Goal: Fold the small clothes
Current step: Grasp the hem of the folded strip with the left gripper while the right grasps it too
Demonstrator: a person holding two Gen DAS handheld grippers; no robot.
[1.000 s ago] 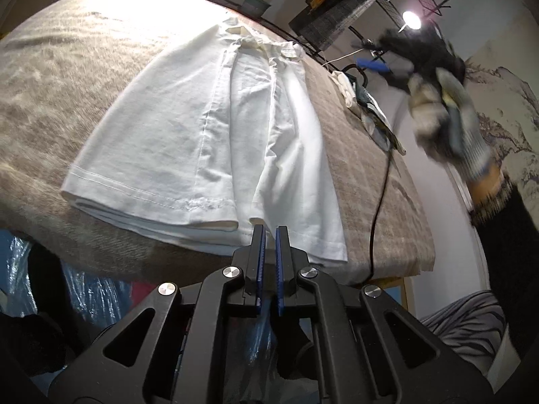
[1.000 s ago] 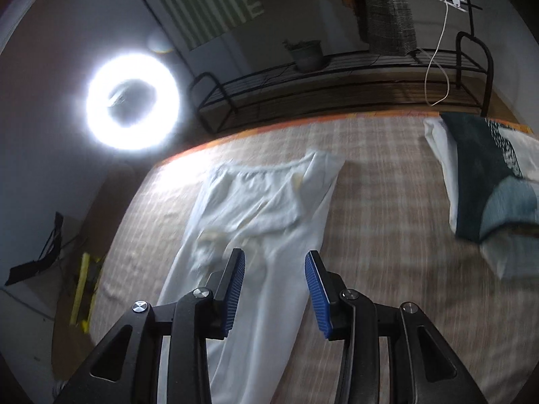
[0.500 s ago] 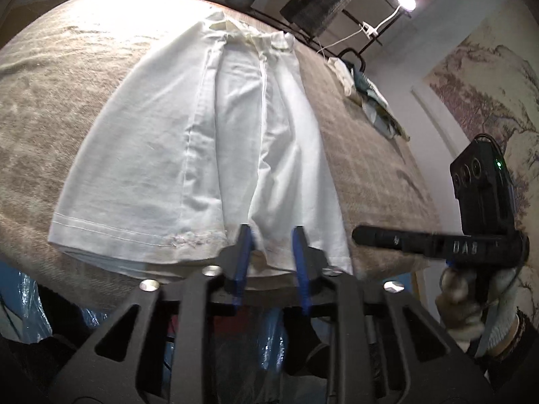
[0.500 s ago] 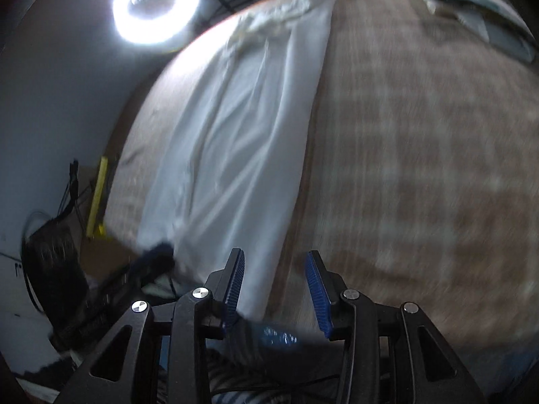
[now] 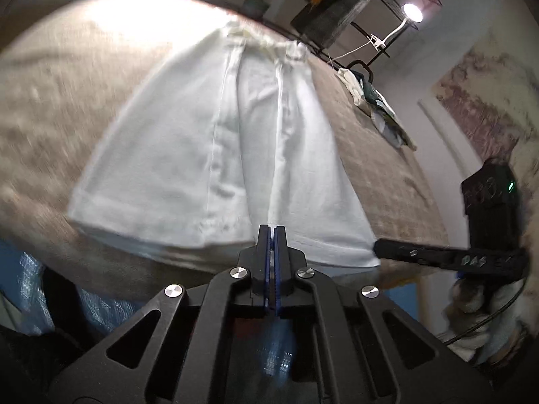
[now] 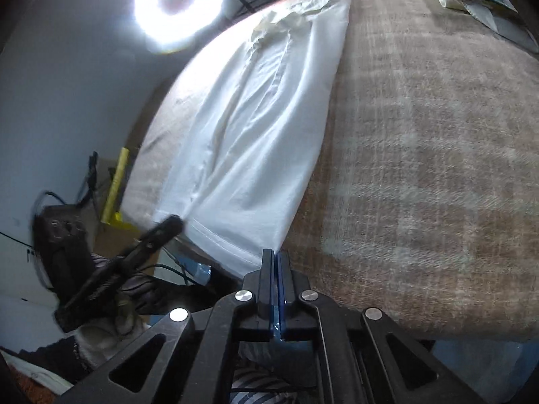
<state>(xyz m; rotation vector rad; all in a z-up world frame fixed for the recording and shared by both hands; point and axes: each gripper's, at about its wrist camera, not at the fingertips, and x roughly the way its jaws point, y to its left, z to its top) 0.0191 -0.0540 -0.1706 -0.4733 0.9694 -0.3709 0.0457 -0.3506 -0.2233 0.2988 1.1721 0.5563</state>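
White shorts (image 5: 235, 151) lie flat and lengthwise on the brown checked table cover (image 5: 370, 155), waistband at the far end. My left gripper (image 5: 272, 227) is at the near hem, around its middle, and its jaws are closing tight on the cloth there. From the right wrist view it shows as a dark blurred tip (image 6: 170, 224) at the hem's left part. My right gripper (image 6: 274, 252) is at the hem's right corner of the shorts (image 6: 262, 118), jaws closing tight on that corner. Its black finger (image 5: 375, 247) touches the same corner in the left wrist view.
A pile of other clothes (image 5: 380, 111) lies at the far right of the table (image 6: 421, 151). A ring light (image 6: 178, 3) glares beyond the far left edge. A clip lamp (image 5: 412, 11) hangs on a rack behind. A gloved hand (image 5: 471, 303) holds the right gripper.
The right gripper came down from above the table to the hem's right corner and shut. The left gripper opened a little over the hem, then shut again.
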